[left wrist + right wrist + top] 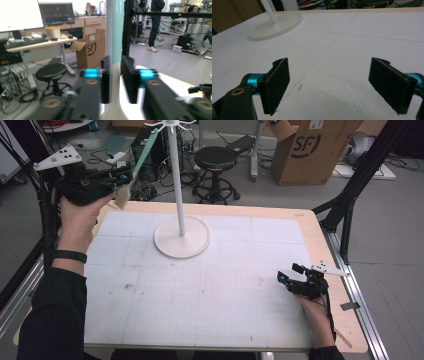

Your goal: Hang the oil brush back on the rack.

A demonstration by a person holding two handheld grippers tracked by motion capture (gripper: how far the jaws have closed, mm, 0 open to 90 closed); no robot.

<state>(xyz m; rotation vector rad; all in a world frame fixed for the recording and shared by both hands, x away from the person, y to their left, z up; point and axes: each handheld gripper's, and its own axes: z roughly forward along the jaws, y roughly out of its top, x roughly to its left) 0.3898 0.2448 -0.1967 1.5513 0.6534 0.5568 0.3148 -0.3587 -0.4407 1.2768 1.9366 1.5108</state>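
A white stand [181,237] with a round base and a thin pole rises at the back middle of the white mat; its base also appears in the right gripper view [275,25]. A long tool with a mint-green handle [145,150] and a beige lower end slants down from a hook at the stand's top. My left gripper [120,177], raised at the far left, has its jaws close on either side of the handle [117,37], slightly parted; the picture is blurred. My right gripper [290,272] rests low near the mat's right edge, wide open [329,82] with nothing between its jaws.
The white gridded mat [225,285] covers a wooden table. Behind the table stand a black stool [215,160] and a cardboard box [315,150], with cables on the floor. A black tripod leg [350,195] comes down at the right.
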